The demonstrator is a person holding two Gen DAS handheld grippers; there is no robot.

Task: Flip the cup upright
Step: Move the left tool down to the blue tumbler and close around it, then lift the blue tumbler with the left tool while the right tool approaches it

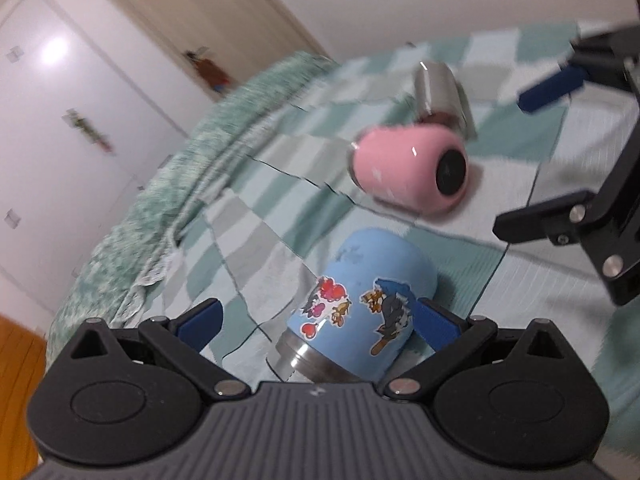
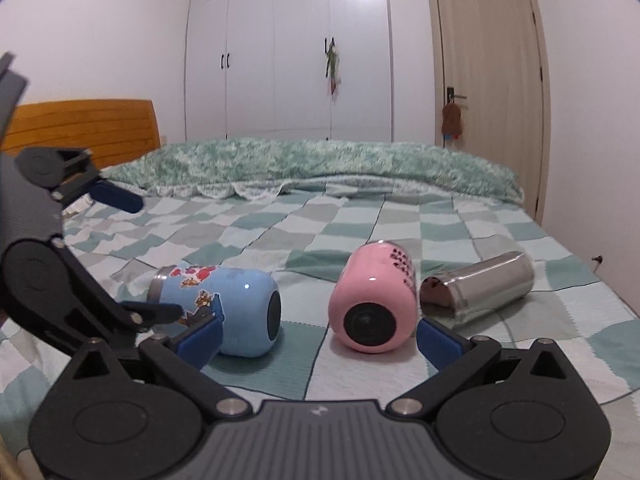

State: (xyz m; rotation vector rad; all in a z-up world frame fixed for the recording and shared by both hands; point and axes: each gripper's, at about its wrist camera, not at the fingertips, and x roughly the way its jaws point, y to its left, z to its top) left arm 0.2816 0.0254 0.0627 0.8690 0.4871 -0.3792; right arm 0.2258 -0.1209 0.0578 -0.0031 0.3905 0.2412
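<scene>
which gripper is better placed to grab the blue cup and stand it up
Left. The left gripper already has its open jaws on either side of the blue cup, which lies on its side. The right gripper is open too, but faces the pink cup.

Three cups lie on their sides on the bed: one cup at left, a second cup in the middle, a third cup right, touching the middle one. A blanket lies behind them.
</scene>
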